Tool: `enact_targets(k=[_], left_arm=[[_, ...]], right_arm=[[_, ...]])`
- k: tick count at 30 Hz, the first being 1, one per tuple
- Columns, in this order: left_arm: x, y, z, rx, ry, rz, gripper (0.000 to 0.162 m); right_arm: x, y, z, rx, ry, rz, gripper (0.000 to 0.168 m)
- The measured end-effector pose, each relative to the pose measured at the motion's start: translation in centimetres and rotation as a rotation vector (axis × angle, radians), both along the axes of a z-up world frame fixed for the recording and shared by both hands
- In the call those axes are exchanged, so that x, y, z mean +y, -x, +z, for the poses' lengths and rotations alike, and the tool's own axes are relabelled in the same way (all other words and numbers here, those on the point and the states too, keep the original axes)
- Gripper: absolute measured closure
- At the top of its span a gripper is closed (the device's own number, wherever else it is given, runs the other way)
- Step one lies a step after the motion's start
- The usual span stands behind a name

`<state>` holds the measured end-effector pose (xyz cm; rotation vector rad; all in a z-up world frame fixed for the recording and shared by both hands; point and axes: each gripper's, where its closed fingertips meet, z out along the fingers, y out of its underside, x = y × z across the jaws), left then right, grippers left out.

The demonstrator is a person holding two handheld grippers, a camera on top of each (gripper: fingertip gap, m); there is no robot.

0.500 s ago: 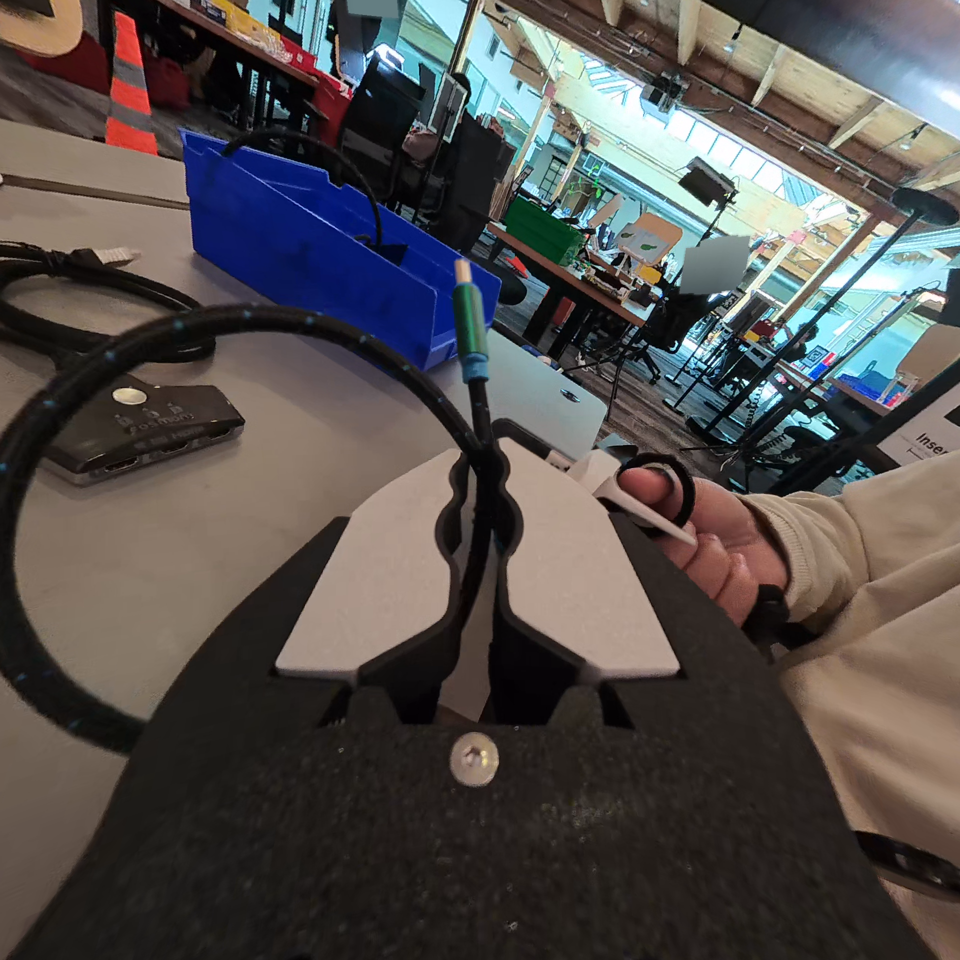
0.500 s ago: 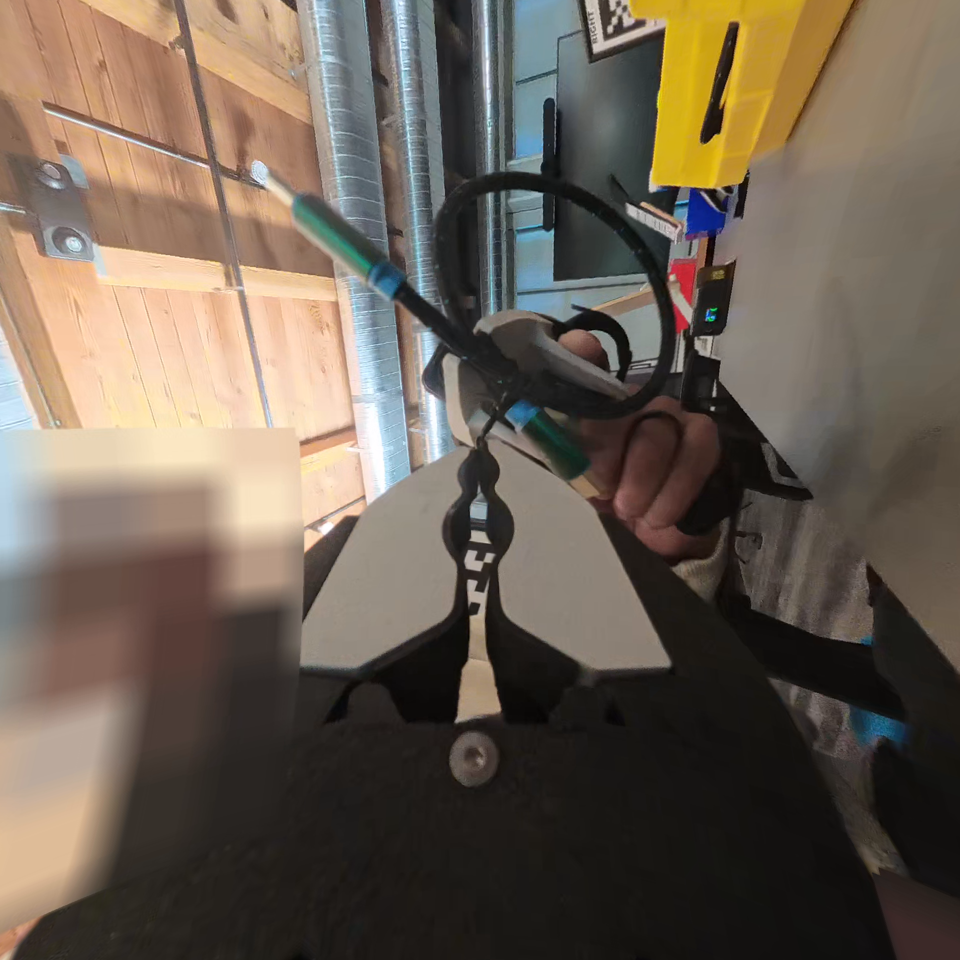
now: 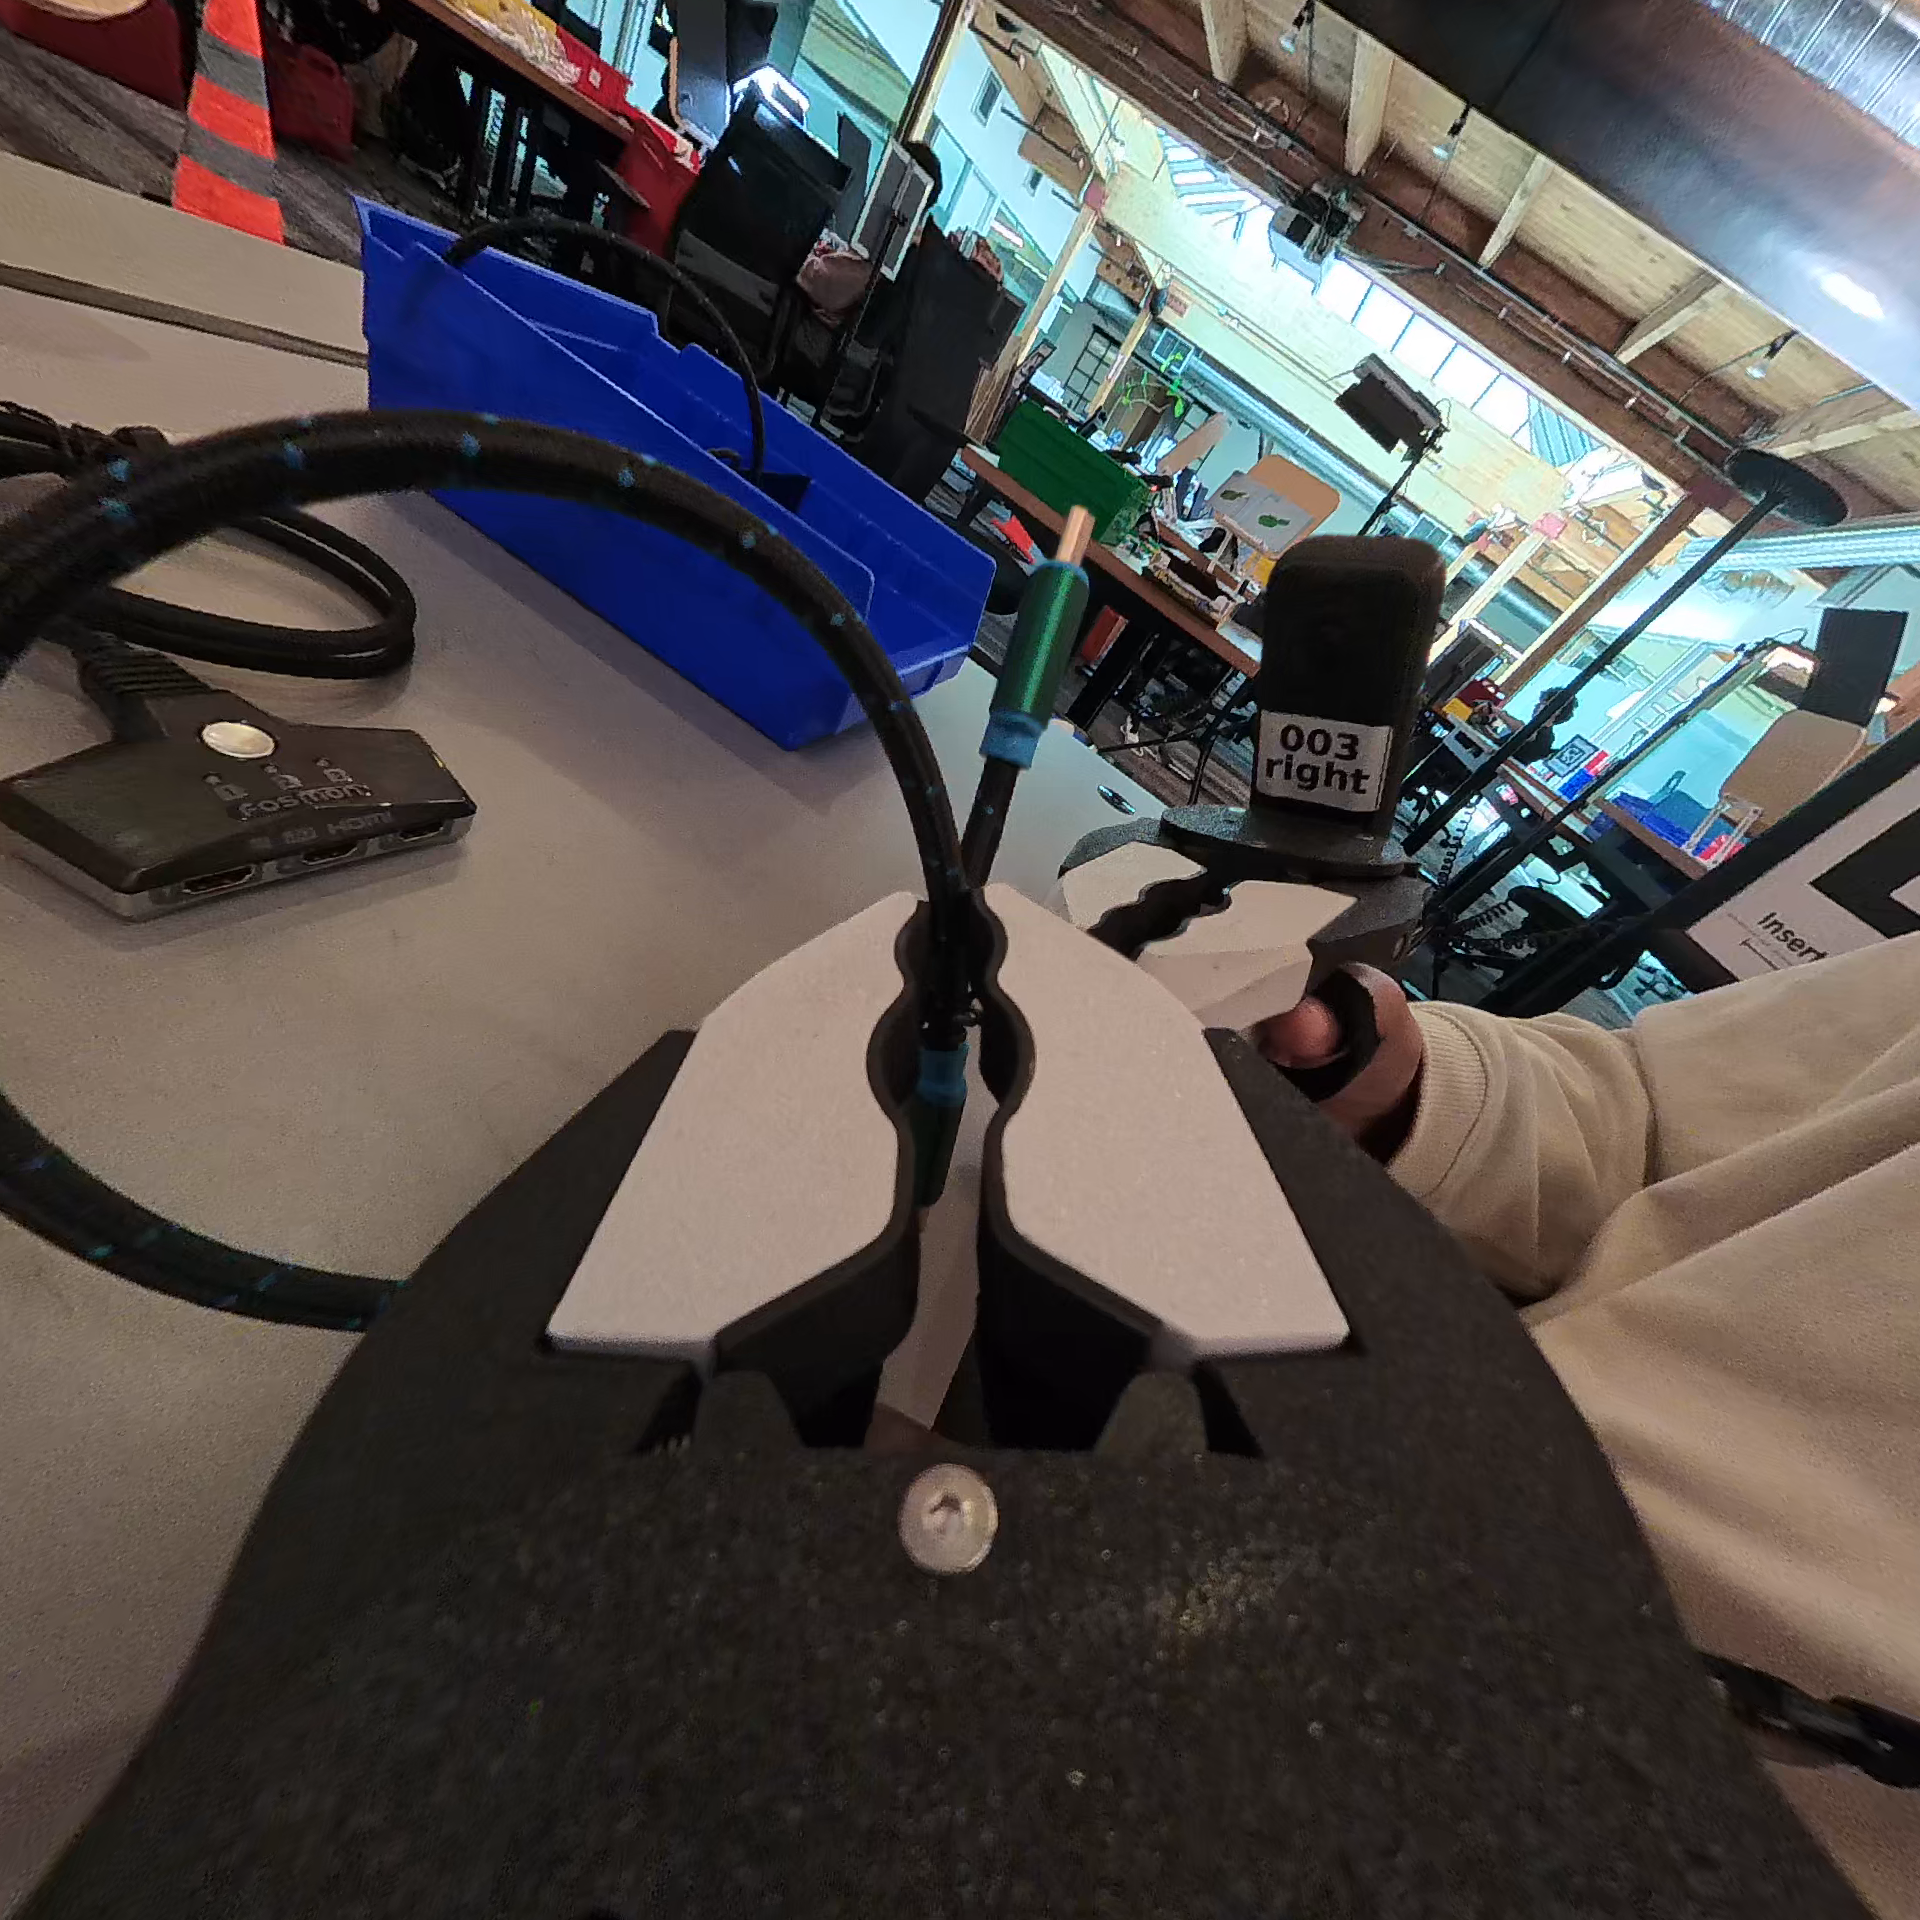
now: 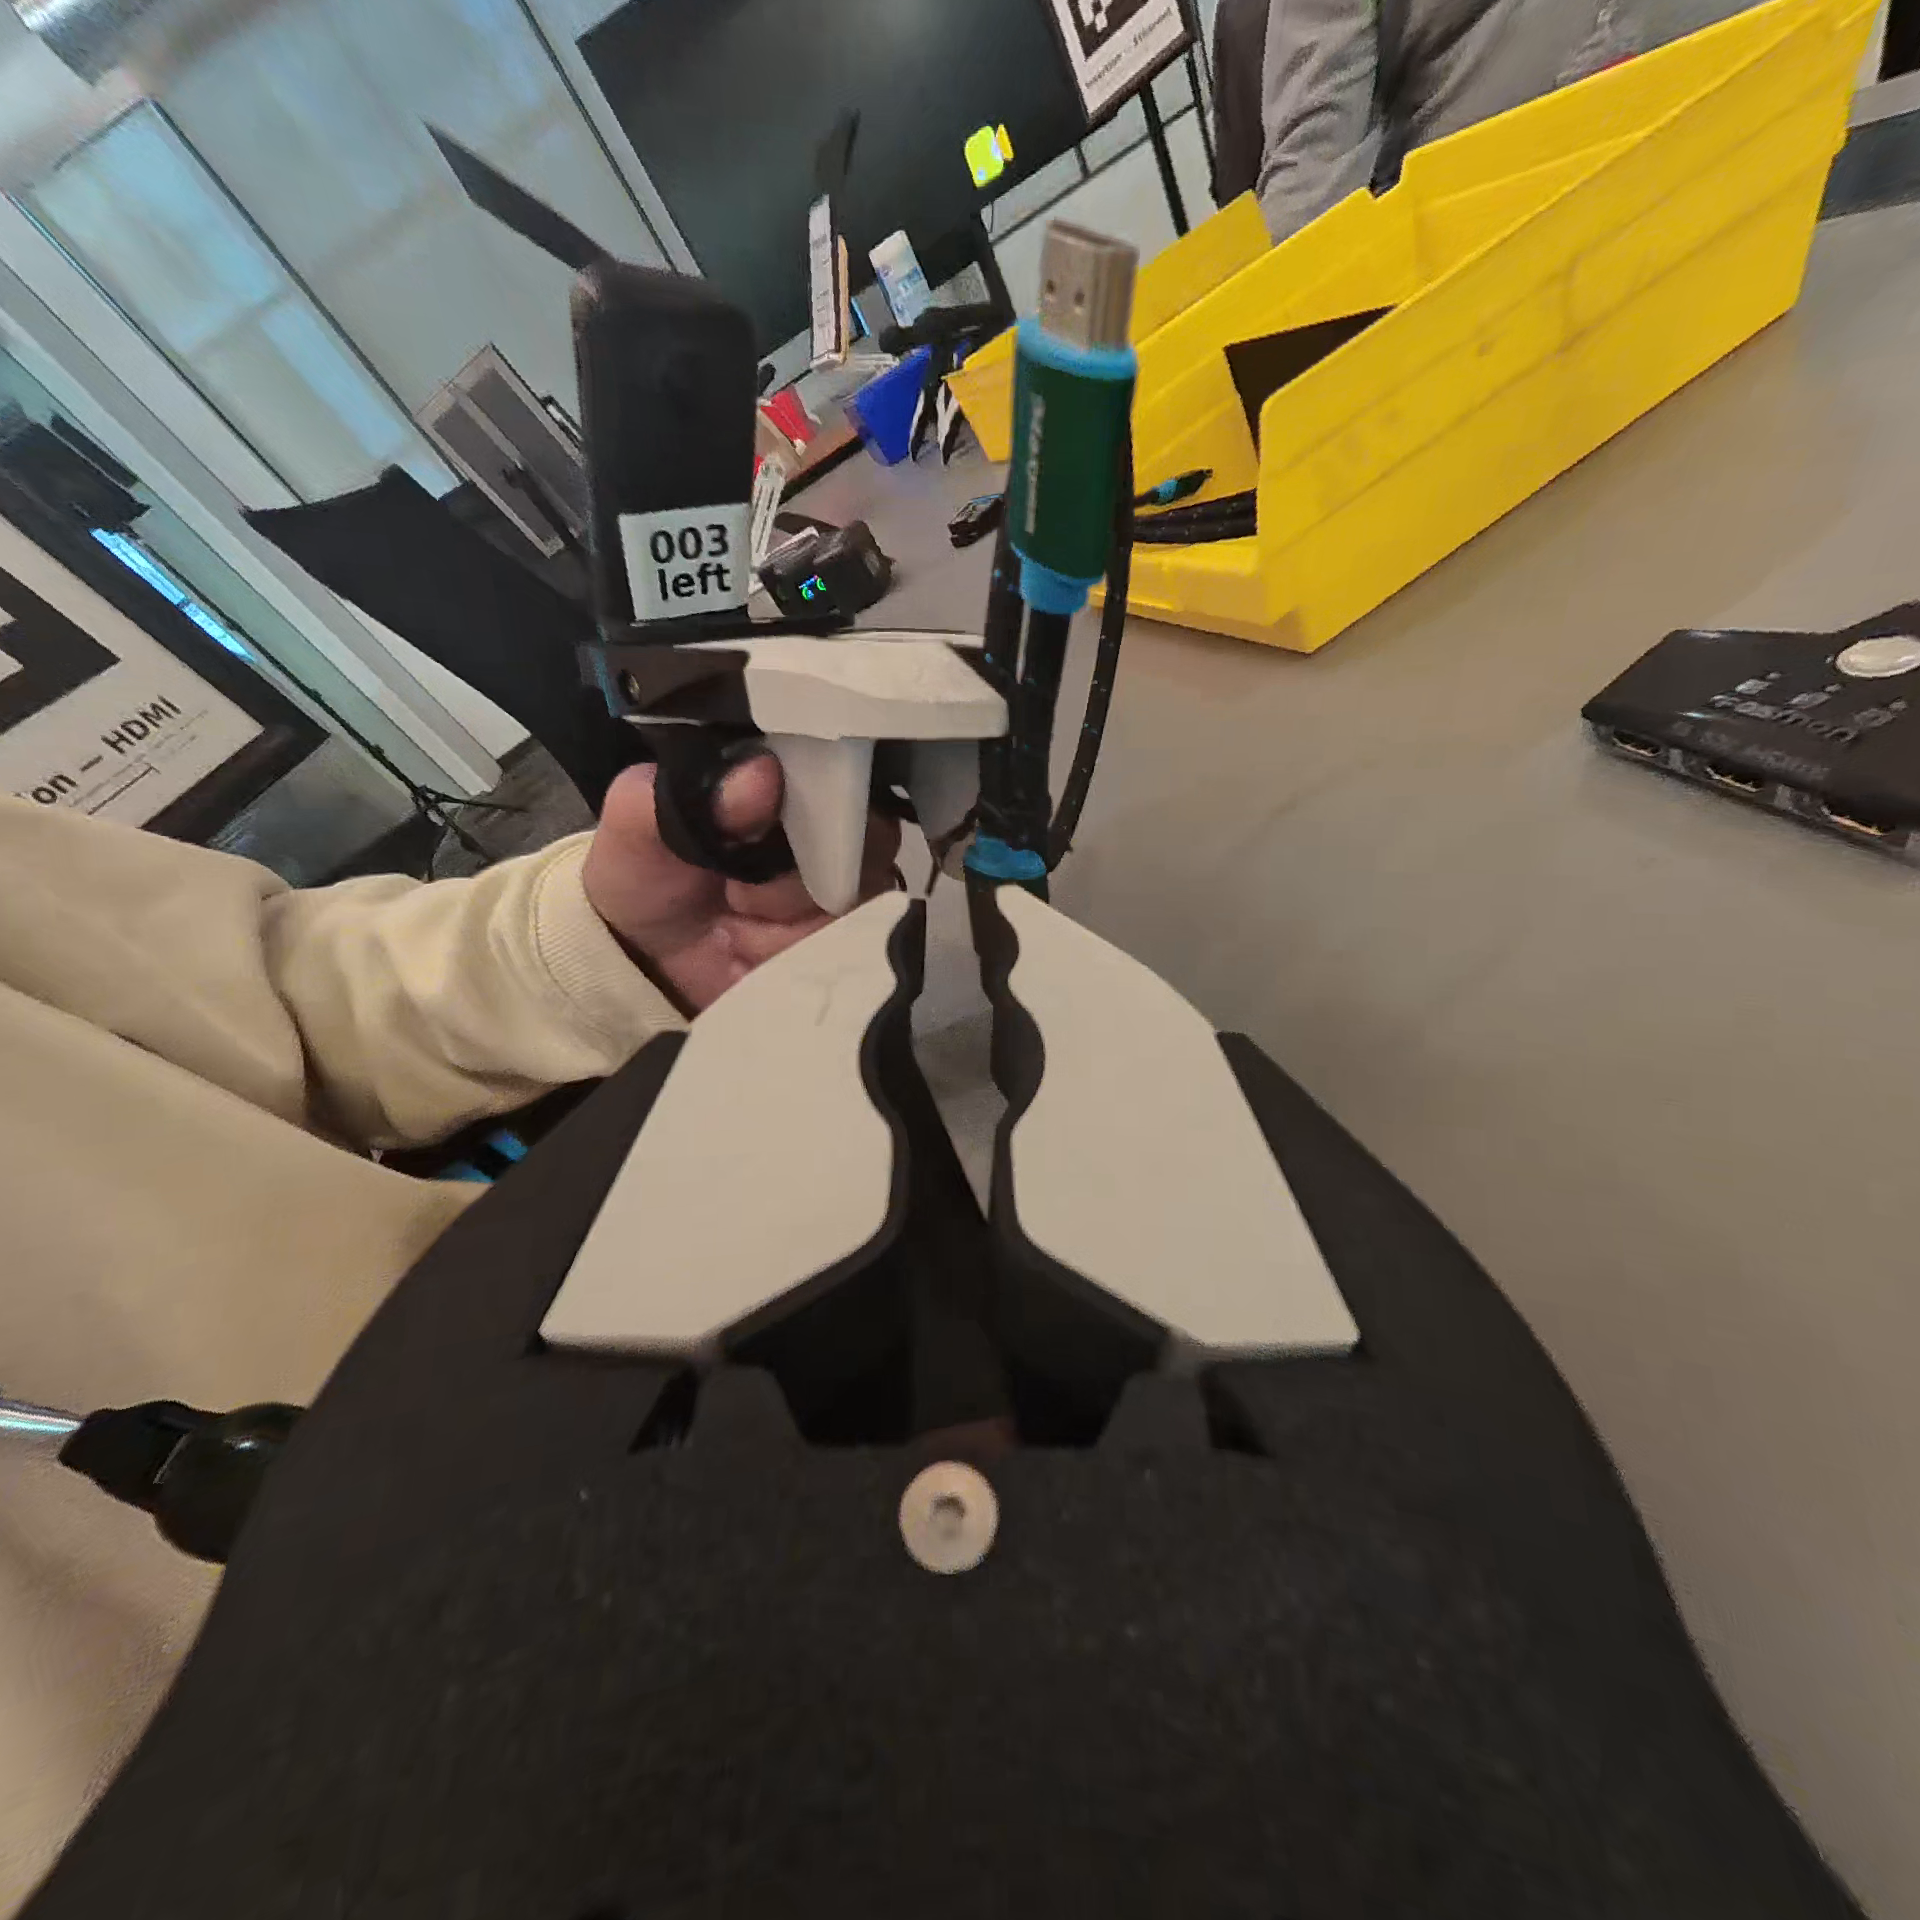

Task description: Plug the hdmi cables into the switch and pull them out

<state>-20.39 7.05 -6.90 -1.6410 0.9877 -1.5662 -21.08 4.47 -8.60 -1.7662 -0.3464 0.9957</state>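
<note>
Far left on the grey table (image 3: 582,997): black HDMI switch (image 3: 223,821), ports bare. Behind it, blue bin (image 3: 665,540). Centre: left tongs (image 3: 951,935) clamped on braided HDMI cable (image 3: 582,468), green plug (image 3: 1039,644) pointing up. Right: right tongs (image 4: 956,914) slightly parted, empty, just beside the cable.

Beyond the grey table (image 3: 644,966) ahead of the claw, an orange cone (image 3: 227,114) stands far left, cluttered workbenches (image 3: 1122,582) recede, and bright windows (image 3: 1455,343) sit under timber ceiling beams (image 3: 1361,73).
</note>
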Motion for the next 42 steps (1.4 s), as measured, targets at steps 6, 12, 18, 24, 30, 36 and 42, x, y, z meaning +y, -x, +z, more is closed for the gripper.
enact_targets(k=[6,12,18,24,30,36,42], left_arm=[[-0.5,-0.3,-0.4,0.023,-0.015,-0.016,0.156],[0.0,-0.2,-0.8,0.044,-0.010,-0.001,0.156],[0.1,-0.1,-0.7,0.036,0.006,-0.001,0.156],[-0.1,-0.3,-0.8,0.047,-0.002,0.000,0.156],[0.7,-0.2,-1.7,0.081,0.051,0.027,0.156],[0.7,-0.2,-2.4,0.102,0.124,0.015,0.156],[0.3,-0.1,-1.1,0.038,0.077,-0.011,0.157]], right_arm=[[0.4,0.4,0.0,0.008,0.017,0.018,0.161],[0.4,0.3,-0.8,-0.060,0.046,0.016,0.168],[0.3,0.4,-0.6,-0.103,0.001,-0.002,0.159],[0.4,0.9,-1.0,-0.131,0.005,-0.011,0.167],[0.6,-0.3,-0.8,-0.202,-0.044,-0.083,0.168],[0.5,-0.6,-1.1,-0.656,-0.302,-0.181,0.168],[0.4,-0.5,-1.5,-0.728,-0.335,-0.178,0.168]])
